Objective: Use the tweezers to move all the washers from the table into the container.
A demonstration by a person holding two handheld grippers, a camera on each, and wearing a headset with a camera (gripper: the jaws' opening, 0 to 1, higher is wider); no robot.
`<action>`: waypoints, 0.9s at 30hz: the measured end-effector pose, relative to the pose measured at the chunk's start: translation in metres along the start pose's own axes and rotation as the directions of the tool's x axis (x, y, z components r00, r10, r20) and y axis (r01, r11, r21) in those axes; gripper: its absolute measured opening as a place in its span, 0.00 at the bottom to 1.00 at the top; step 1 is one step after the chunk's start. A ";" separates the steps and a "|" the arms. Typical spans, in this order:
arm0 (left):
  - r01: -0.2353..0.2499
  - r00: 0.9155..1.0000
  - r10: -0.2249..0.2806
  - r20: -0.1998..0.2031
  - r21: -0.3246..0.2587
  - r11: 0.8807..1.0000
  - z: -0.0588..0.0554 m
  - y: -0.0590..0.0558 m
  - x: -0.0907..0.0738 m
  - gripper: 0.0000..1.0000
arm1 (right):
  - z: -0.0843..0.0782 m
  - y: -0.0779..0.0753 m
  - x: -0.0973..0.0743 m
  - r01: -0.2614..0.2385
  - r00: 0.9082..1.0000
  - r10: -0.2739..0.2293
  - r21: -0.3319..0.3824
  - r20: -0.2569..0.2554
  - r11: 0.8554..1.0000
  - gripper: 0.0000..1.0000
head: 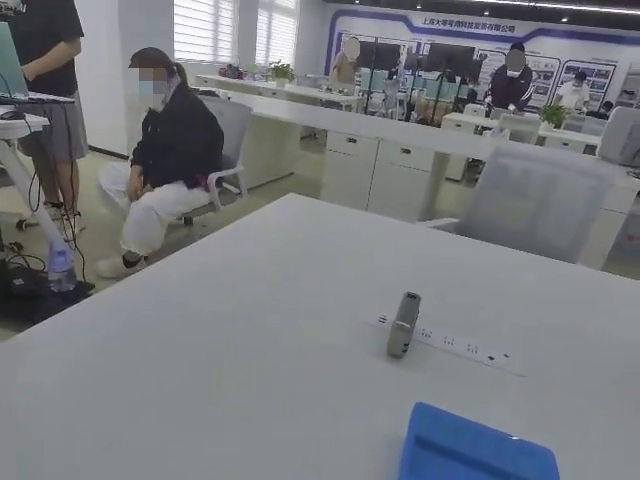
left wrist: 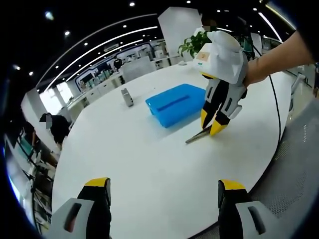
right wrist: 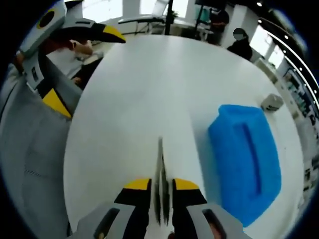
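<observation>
– Between the closed jaws of the right gripper (right wrist: 161, 188), what was held, and how firmly?

– One pair of tweezers (right wrist: 160, 162) was pinched there. The jaws were drawn in as far as the thin metal allowed, and the tips were aimed down at the white table (right wrist: 129, 99), just beside the container (right wrist: 244, 154). The left gripper (left wrist: 164, 185) was spread wide with nothing held, well apart from the tweezers.

– And what was feared from that point?

– A twist was judged the main risk. So narrow a tool, clamped between two flat faces, could be rolled or pushed back once its tips were pressed on the table. Were the squeeze misjudged, a washer could be flicked across the smooth top or dropped short of the container's rim. Small parts were also thought easy to miss on so pale a surface.

– How many of each were counted?

– Two grippers, one pair of tweezers and one blue container were counted. The washers could not be made out, being too small or too blurred, so neither their number nor their place on the table could be given. Farther off, one grey block (head: 403, 323) was stood upright at the end of one power strip (head: 470, 350). Beyond the table, one seated person (head: 165, 170) and one standing person (head: 50, 80) were noted. The figures at the far desks were too distant to be counted surely.
</observation>
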State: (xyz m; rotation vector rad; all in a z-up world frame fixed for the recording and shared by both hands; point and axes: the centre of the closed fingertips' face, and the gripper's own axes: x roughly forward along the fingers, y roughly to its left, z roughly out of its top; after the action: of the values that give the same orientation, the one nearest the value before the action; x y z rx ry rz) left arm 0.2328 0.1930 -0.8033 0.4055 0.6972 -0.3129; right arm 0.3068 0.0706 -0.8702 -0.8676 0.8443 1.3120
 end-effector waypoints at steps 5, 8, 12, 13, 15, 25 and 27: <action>0.007 1.000 -0.007 0.003 -0.017 1.000 0.001 -0.002 0.000 0.94 | 0.002 0.000 -0.021 0.050 0.994 -0.066 0.172 0.087 0.984 0.15; 0.003 1.000 -0.002 0.023 -0.029 1.000 0.004 0.000 -0.002 0.94 | 0.003 0.008 -0.041 0.061 0.981 -0.112 0.299 0.156 0.952 0.21; 0.008 0.999 -0.007 0.036 -0.047 0.999 0.006 0.001 -0.003 0.94 | 0.007 0.011 -0.071 0.114 0.948 -0.225 0.418 0.226 0.901 0.30; 0.011 0.999 -0.009 0.044 -0.053 0.999 0.007 0.001 -0.004 0.94 | 0.008 0.011 -0.077 0.126 0.937 -0.253 0.441 0.241 0.888 0.33; 0.018 0.998 -0.014 0.059 -0.071 0.997 0.010 0.002 -0.006 0.93 | 0.009 0.012 -0.092 0.131 0.910 -0.308 0.512 0.279 0.849 0.38; 0.062 0.994 -0.054 0.094 -0.083 0.995 0.025 -0.003 -0.014 0.93 | -0.028 0.007 -0.136 0.278 0.823 -0.523 0.646 0.221 0.711 0.64; 0.069 0.992 -0.057 0.112 -0.104 0.992 0.032 -0.002 -0.016 0.93 | -0.033 0.010 -0.143 0.259 0.808 -0.542 0.686 0.232 0.680 0.66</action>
State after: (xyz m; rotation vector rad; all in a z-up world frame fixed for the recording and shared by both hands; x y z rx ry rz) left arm 0.2376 0.1787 -0.7712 0.2625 0.6177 -0.3529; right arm 0.2853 -0.0208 -0.7572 -0.1868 0.6198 0.6811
